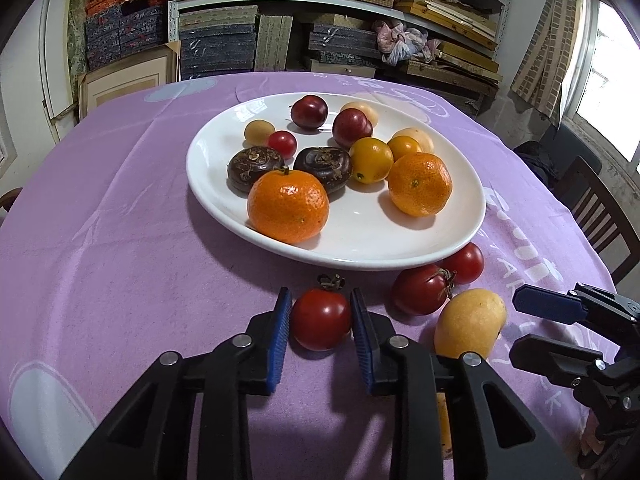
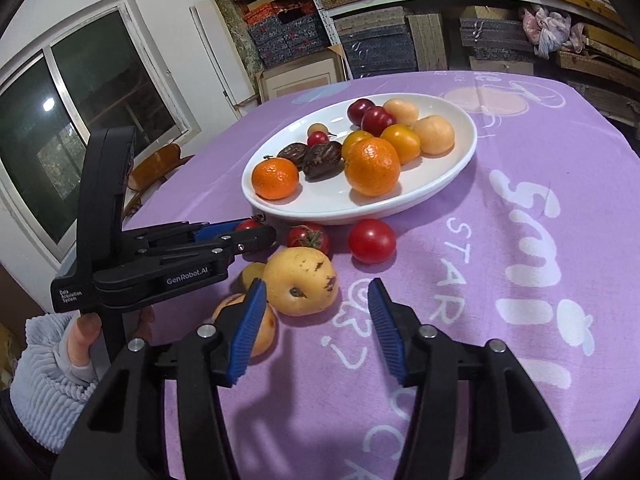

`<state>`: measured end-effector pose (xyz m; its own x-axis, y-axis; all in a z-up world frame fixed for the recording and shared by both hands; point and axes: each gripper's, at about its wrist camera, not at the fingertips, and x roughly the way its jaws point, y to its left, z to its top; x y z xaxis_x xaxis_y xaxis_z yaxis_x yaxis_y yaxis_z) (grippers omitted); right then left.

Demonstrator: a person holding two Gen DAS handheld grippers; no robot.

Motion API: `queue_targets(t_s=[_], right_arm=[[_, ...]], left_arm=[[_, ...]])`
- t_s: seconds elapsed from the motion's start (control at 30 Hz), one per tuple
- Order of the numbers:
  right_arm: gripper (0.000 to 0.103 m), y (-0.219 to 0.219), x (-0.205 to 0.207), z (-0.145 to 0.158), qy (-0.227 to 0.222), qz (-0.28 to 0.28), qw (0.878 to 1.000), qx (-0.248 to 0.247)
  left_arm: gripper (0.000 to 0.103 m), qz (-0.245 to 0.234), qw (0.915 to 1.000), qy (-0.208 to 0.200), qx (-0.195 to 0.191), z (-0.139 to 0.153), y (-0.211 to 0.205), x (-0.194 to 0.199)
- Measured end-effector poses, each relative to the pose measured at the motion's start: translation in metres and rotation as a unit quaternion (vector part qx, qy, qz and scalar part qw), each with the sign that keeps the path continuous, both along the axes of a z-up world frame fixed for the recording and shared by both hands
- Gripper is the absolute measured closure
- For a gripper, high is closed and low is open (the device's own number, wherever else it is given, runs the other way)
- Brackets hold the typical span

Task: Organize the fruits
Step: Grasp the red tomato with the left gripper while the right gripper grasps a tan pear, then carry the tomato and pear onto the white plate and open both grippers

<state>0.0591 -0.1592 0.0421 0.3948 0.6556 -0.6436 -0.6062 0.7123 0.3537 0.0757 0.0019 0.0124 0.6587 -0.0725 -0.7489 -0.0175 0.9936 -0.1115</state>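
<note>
A white oval plate (image 1: 460,236) (image 2: 448,184) on the purple tablecloth holds oranges, plums, dark chestnuts and yellow fruits. My left gripper (image 1: 320,320) (image 2: 256,232) is closed around a red tomato (image 1: 320,318) (image 2: 248,225) on the cloth in front of the plate. Two more tomatoes (image 1: 420,290) (image 2: 371,241) lie near the plate's front edge. A yellow spotted fruit (image 1: 470,324) (image 2: 301,282) lies just ahead of my right gripper (image 2: 316,308), which is open and empty. Another yellow-orange fruit (image 2: 264,332) sits behind its left finger.
Shelves stacked with boxes (image 1: 280,20) fill the back wall. A dark wooden chair (image 1: 600,212) stands at the table's right side. Another chair (image 2: 156,168) and a window (image 2: 80,112) are at the left. The tablecloth has white lettering (image 2: 532,220).
</note>
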Motion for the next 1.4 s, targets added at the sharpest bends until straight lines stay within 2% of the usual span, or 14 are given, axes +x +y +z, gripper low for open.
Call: queue_targets(t_s=[0.23,0.4,0.53,0.67,0.77,0.87,1.0,1.1,1.2,1.4], right_arm=[[0.051,0.022,0.005,-0.008,0.008,0.008,1.0,-0.024],[0.056,0.019,0.012,-0.013,0.032,0.008,0.999,-0.006],[0.057,0.018,0.008,-0.012,0.025,0.01,1.0,-0.013],[0.057,0.007,0.0,-0.005,0.005,-0.001,1.0,-0.014],[0.057,-0.01,-0.003,0.016,-0.014,-0.017,1.0,0.015],[0.057,-0.015,0.005,0.053,-0.053,-0.026,0.998,0.019],[0.057,-0.014,0.032,0.104,-0.103,-0.048,0.993,0.02],[0.057,-0.007,0.055,0.122,-0.117,-0.06,0.991,0.018],[0.057,0.008,0.079,0.114,-0.107,-0.064,0.992,0.011],[0.057,0.049,0.115,0.072,-0.077,-0.05,0.995,-0.025]], left_arm=[[0.073,-0.003,1.0,-0.006,0.002,0.002,0.001,-0.003],[0.073,-0.003,1.0,-0.003,-0.007,0.001,0.003,-0.004],[0.073,-0.004,0.9999,-0.006,-0.007,0.002,0.003,-0.006],[0.073,-0.004,0.9997,-0.023,0.011,0.009,-0.002,-0.016],[0.073,-0.002,0.9991,-0.041,0.004,0.026,0.002,-0.026],[0.073,-0.001,0.9977,-0.057,0.035,0.048,0.002,-0.023],[0.073,0.005,0.9947,-0.079,0.066,0.076,0.005,-0.002],[0.073,0.012,0.9928,-0.089,0.079,0.087,0.008,0.02],[0.073,0.017,0.9927,-0.089,0.08,0.09,0.01,0.043],[0.073,0.026,0.9927,-0.078,0.088,0.08,0.016,0.084]])
